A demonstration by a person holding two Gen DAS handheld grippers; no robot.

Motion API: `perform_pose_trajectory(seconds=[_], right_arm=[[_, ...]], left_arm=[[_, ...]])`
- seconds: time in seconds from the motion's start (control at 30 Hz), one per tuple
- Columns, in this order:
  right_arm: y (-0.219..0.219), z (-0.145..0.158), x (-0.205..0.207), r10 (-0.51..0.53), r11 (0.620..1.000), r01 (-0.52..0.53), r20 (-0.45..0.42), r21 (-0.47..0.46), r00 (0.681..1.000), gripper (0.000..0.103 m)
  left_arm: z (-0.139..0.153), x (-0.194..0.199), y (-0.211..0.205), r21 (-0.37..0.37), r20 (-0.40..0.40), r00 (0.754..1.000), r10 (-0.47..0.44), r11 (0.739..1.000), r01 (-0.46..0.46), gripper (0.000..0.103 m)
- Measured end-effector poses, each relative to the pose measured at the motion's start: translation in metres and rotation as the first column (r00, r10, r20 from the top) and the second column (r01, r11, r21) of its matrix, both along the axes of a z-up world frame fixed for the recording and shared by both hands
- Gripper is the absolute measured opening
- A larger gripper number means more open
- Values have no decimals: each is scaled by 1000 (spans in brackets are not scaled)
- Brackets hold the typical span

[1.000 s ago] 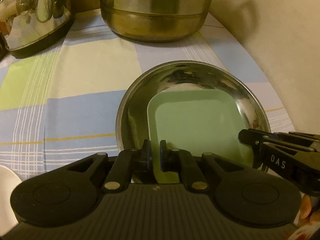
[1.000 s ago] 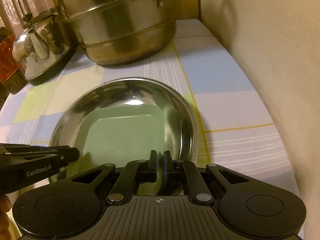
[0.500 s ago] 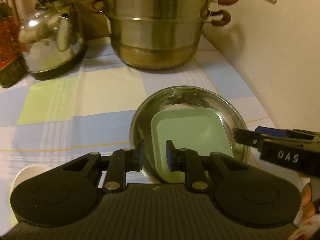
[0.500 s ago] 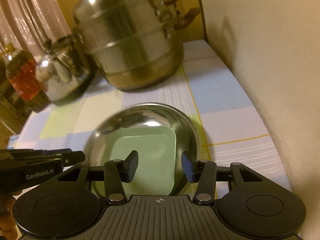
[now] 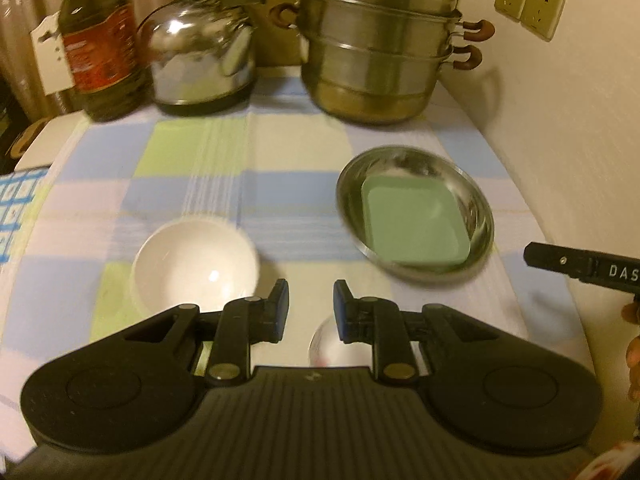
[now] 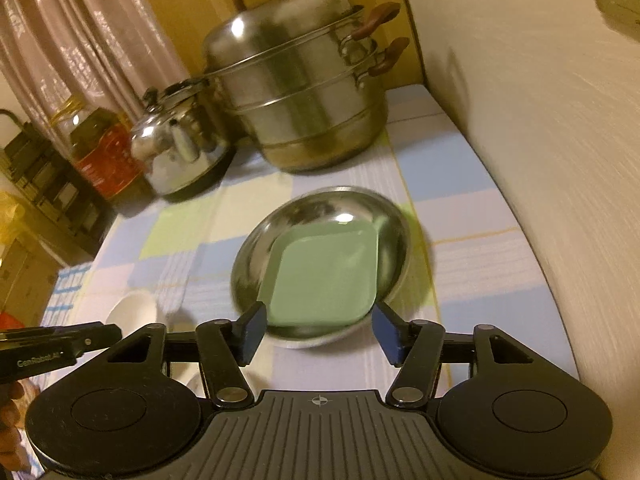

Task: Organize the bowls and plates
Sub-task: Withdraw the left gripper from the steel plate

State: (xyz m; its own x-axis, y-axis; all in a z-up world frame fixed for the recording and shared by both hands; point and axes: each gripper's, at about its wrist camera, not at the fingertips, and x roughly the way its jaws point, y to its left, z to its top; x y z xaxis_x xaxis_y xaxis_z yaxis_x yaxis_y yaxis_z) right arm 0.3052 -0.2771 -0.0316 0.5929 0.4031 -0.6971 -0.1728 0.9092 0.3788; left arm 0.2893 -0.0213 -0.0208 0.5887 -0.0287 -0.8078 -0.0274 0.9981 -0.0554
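Note:
A pale green square plate (image 5: 412, 224) lies inside a round steel dish (image 5: 352, 184) on the right of the checked cloth. A white bowl (image 5: 196, 264) sits to the left of it, near my left gripper (image 5: 311, 306). That gripper hovers above the cloth, open by a narrow gap, with nothing between its pads. A small pale round object (image 5: 328, 344) shows partly beneath it. In the right wrist view my right gripper (image 6: 318, 330) hangs just short of the dish (image 6: 320, 196) and green plate (image 6: 324, 276). Its jaws are opening and hold nothing.
At the back stand a tall steel steamer pot (image 5: 380, 48), a shiny kettle (image 5: 200, 60) and an oil bottle (image 5: 100, 48). A cream wall (image 5: 560, 140) with sockets (image 5: 528, 4) bounds the table on the right. The checked cloth (image 5: 200, 152) covers the table.
Both grippers were shut at the dish's near edge; they have opened and drawn back and upward. The green plate stays in the dish. The white bowl has come into view.

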Motion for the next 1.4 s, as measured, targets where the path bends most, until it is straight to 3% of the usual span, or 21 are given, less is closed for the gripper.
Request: perform_pose_trajectory(seconds=[0.33, 0.7, 1.4], right_arm=[[31, 10, -66, 8, 1000, -9, -25, -30, 1000, 65], [73, 13, -129, -24, 998, 21, -50, -58, 998, 66], [118, 2, -186, -8, 991, -2, -75, -134, 997, 67]], left_arm=[[6, -73, 34, -12, -40, 999, -5, 1000, 5, 21], [5, -127, 67, 3, -74, 996, -43, 999, 43, 21], [-4, -173, 95, -15, -79, 994, -72, 997, 71, 21]])
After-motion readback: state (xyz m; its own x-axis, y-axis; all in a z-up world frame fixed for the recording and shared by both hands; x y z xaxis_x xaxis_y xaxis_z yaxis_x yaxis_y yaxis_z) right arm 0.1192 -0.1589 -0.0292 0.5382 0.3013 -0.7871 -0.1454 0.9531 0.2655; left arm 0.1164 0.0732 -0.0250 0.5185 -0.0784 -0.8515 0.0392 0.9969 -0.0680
